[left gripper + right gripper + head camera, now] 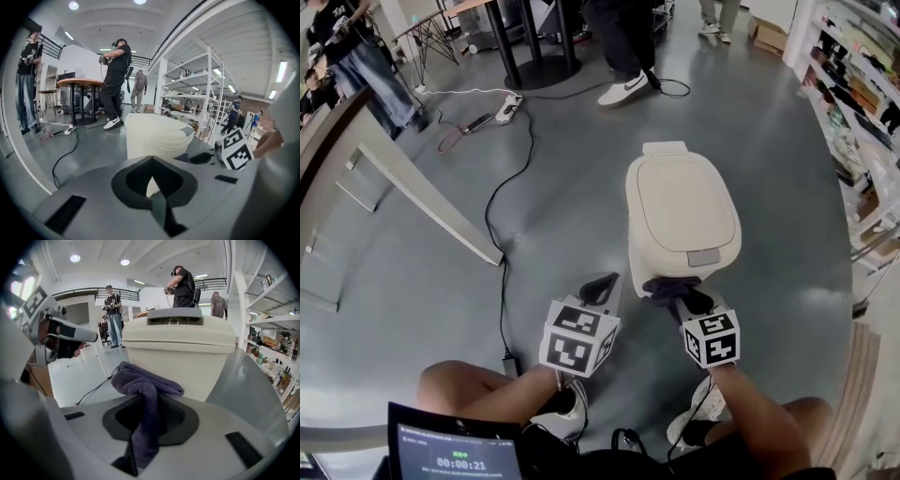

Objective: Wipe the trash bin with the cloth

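A cream trash bin (680,211) with its lid down stands on the grey floor in front of me. My right gripper (680,295) is shut on a purple cloth (661,286), which it holds against the bin's near front, low down. In the right gripper view the cloth (140,385) bunches over the jaws just before the bin (180,348). My left gripper (602,284) hovers beside the bin's left front corner, shut and holding nothing. In the left gripper view the bin (154,136) fills the space just beyond the jaws.
A black cable (502,244) runs over the floor left of the bin to a power strip (508,108). A white slanted beam (422,202) lies at left. Shelves (862,103) line the right side. People stand at the back near a round table base (539,70).
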The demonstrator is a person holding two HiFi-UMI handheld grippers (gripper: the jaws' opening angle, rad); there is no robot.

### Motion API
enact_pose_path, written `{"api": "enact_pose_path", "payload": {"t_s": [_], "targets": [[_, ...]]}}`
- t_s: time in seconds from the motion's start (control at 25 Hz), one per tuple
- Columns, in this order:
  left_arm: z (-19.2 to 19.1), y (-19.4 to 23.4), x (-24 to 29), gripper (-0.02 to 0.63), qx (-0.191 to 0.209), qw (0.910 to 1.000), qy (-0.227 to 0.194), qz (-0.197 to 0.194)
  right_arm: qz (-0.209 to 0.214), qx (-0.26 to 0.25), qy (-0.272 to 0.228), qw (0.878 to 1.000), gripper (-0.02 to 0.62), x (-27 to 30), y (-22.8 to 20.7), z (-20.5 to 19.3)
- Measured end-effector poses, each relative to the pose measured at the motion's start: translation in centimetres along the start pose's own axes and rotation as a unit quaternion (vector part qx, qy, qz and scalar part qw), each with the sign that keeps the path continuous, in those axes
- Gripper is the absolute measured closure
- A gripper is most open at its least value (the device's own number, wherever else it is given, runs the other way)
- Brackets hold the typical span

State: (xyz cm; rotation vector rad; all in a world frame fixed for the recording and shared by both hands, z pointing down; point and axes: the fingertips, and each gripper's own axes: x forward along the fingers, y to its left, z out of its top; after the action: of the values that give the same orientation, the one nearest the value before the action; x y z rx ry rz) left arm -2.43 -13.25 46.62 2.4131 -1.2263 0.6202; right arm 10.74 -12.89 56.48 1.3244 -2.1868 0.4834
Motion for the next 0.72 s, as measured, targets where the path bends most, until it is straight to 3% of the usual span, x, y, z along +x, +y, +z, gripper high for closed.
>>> {"api": "enact_pose_path", "payload": {"t_s": [0.16,0.52,0.72], "targets": [[0.0,-1.1,-0.1,0.604,0.001,0.9999,0.004,-0.009,-0.026,0.013,-0.014,0.999,0.515,-1.4,-2.3,0.7],[0.0,-3.8,2.4,0.604,0.016,0.9998,0.001,-0.016,-0.070,0.035,-0.006,0.997,0.515,-1.8,-8.3,-2.6],[-0.2,-2.7,2.6,0.604,0.021,0.9996,0.010,-0.014,-0.078,0.031,-0.001,0.996,0.517,-1.2,-8.5,-2.4]]}}
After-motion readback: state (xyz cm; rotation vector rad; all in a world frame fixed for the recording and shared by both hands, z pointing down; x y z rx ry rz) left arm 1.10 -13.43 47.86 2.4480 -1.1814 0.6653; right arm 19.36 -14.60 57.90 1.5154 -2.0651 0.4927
